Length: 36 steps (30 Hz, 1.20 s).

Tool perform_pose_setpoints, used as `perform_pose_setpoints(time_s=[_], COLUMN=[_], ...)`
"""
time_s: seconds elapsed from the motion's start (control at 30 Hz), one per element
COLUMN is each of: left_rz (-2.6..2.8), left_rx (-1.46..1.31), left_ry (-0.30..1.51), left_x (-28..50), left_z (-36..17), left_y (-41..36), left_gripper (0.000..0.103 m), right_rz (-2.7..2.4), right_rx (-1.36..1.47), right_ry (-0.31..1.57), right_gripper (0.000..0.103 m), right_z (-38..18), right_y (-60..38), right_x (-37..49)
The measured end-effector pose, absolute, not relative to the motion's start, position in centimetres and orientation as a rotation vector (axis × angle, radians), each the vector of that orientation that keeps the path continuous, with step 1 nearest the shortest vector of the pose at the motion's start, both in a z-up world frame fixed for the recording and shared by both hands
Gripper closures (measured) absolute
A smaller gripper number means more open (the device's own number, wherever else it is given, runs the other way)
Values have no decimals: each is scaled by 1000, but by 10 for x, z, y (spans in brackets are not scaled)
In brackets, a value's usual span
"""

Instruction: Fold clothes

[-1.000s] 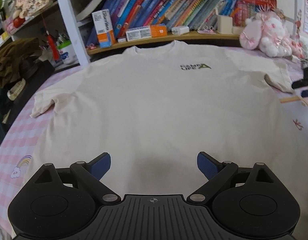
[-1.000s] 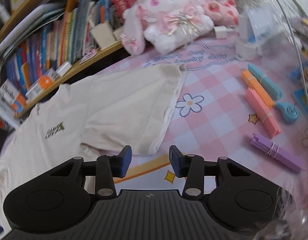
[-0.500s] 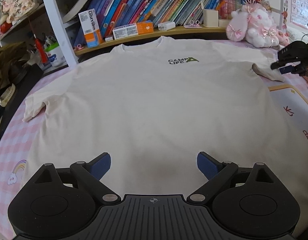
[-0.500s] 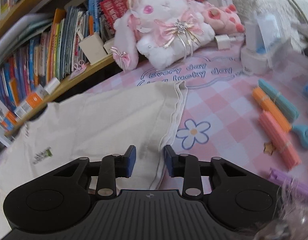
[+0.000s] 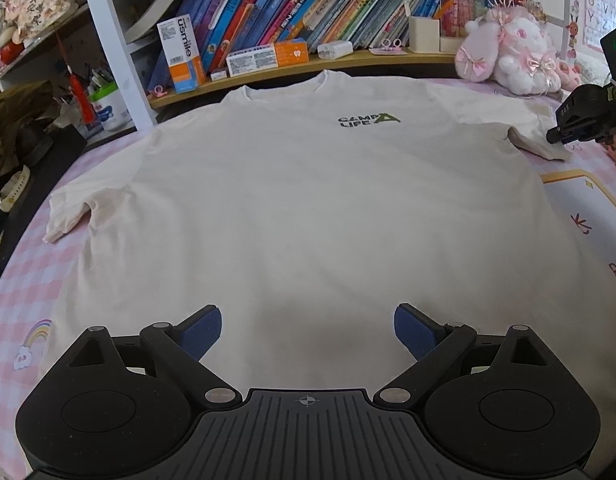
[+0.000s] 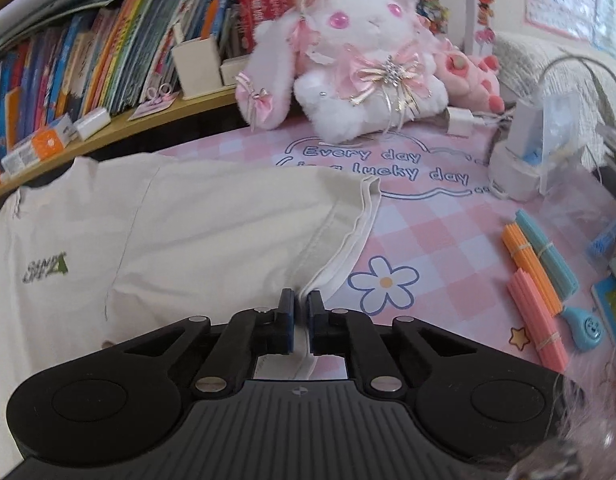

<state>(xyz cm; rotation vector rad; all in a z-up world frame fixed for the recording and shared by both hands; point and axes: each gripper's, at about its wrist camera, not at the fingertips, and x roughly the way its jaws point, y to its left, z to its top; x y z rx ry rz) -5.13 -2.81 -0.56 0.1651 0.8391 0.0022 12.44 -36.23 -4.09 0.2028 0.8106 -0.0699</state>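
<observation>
A cream T-shirt (image 5: 300,200) with a green chest logo (image 5: 367,120) lies spread flat, front up, on a pink checked tablecloth (image 5: 24,280). My left gripper (image 5: 307,330) hovers over the shirt's lower middle, jaws wide open and empty. In the right wrist view my right gripper (image 6: 301,312) is shut on the hem of the shirt's right sleeve (image 6: 339,240). From the left wrist view that gripper (image 5: 579,120) shows at the far right, at the sleeve's end.
A bookshelf (image 5: 308,68) runs along the table's far side. A plush rabbit (image 6: 359,68) sits behind the sleeve. Bundles of coloured sticks (image 6: 535,268) and a white device (image 6: 519,160) lie to the right. Dark clothes (image 5: 16,120) pile at the left.
My right gripper moved forward onto the sleeve hem and its jaws closed on it. The left gripper shifted a little, still open above the shirt.
</observation>
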Motion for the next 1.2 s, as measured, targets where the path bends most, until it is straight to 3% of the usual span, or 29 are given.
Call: perform_pose_setpoints(time_s=[0.27, 0.6, 0.63, 0.67, 0.73, 0.9, 1.2], left_rz=[36, 105, 111, 117, 125, 125, 79], left_rx=[139, 69, 59, 50, 40, 26, 38], left_ry=[839, 831, 831, 833, 836, 841, 839], left_x=[-56, -64, -65, -65, -66, -66, -62], left_z=[-4, -2, -2, -3, -3, -5, -7], left_y=[-13, 25, 29, 32, 38, 45, 43], left_gripper=[8, 8, 8, 8, 8, 8, 8], right_rz=[-33, 336, 390, 438, 463, 500, 425], right_rx=[176, -157, -166, -164, -126, 27, -25], right_ry=[761, 673, 699, 729, 767, 805, 768], right_gripper=[97, 95, 92, 78, 61, 61, 60], right_z=[-18, 6, -1, -8, -18, -20, -13], right_y=[-343, -218, -208, -199, -194, -213, -233], right_x=[139, 140, 138, 135, 130, 114, 90])
